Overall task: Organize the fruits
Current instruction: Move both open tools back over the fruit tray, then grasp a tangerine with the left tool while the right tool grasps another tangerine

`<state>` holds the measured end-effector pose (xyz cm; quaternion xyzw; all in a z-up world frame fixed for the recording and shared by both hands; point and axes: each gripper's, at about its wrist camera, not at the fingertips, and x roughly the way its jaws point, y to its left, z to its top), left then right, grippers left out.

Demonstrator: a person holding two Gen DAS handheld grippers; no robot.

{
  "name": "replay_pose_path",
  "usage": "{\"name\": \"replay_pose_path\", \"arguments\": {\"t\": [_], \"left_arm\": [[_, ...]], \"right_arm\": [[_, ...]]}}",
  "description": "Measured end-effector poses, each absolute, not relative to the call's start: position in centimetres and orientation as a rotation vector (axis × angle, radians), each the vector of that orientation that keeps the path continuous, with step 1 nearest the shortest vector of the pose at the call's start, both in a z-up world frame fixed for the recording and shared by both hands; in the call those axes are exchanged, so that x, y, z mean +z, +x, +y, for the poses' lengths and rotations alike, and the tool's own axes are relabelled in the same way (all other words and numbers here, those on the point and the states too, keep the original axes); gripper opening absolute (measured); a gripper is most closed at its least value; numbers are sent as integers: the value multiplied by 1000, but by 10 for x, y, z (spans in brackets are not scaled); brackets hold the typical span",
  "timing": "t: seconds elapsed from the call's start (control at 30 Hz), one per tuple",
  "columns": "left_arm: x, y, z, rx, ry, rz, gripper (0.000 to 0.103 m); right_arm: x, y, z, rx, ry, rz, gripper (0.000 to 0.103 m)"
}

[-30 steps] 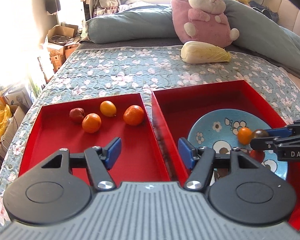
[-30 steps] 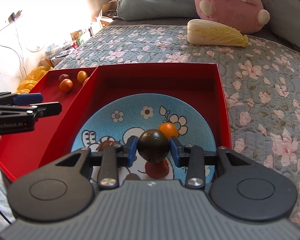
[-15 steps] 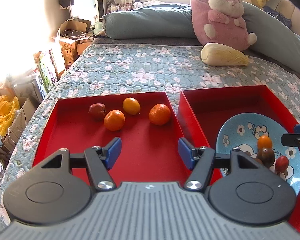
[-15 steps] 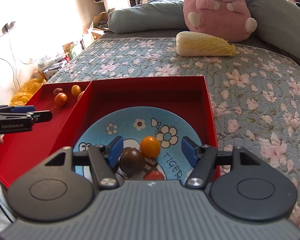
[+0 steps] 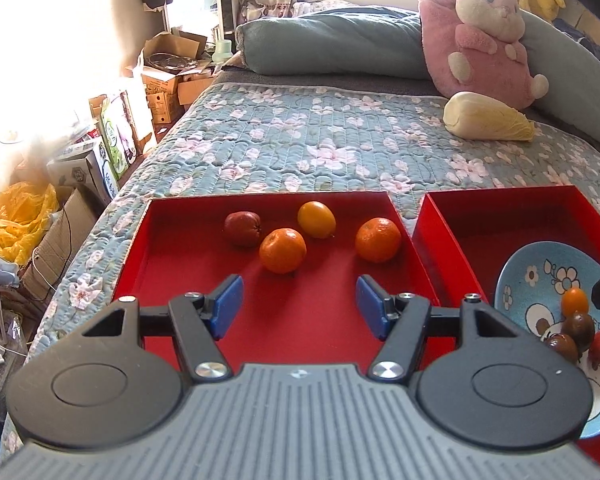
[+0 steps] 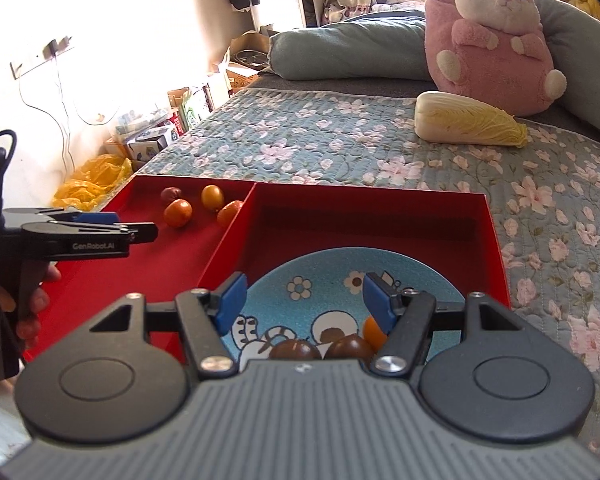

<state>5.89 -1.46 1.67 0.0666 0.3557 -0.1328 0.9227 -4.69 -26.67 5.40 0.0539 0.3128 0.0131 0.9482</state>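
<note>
my left gripper (image 5: 299, 304) gapes empty over the left red tray (image 5: 172, 256), four fruits (image 5: 282, 250) at frame centre. my right gripper (image 6: 303, 300) stands open above the blue plate (image 6: 324, 268); its body hides most of two dark tomatoes (image 6: 295, 350), and one finger (image 6: 376, 300) covers an orange one.
</note>
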Motion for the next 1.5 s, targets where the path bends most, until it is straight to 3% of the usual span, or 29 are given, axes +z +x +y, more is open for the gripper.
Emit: {"name": "replay_pose_path", "arguments": {"t": [0.57, 0.87, 1.03, 1.17, 1.5], "left_arm": [[-8, 95, 5, -208, 79, 802, 68], [-18, 108, -5, -267, 112, 796, 68], [-25, 122, 1, -263, 88, 814, 67], [-30, 129, 1, -285, 87, 816, 58], [-41, 143, -7, -316, 146, 783, 57]], "right_arm": [[64, 29, -196, 195, -62, 622, 65], [53, 80, -169, 261, -229, 665, 50], [39, 99, -168, 273, -260, 706, 48], [29, 110, -168, 281, -267, 735, 41], [16, 126, -165, 249, -374, 760, 40]]}}
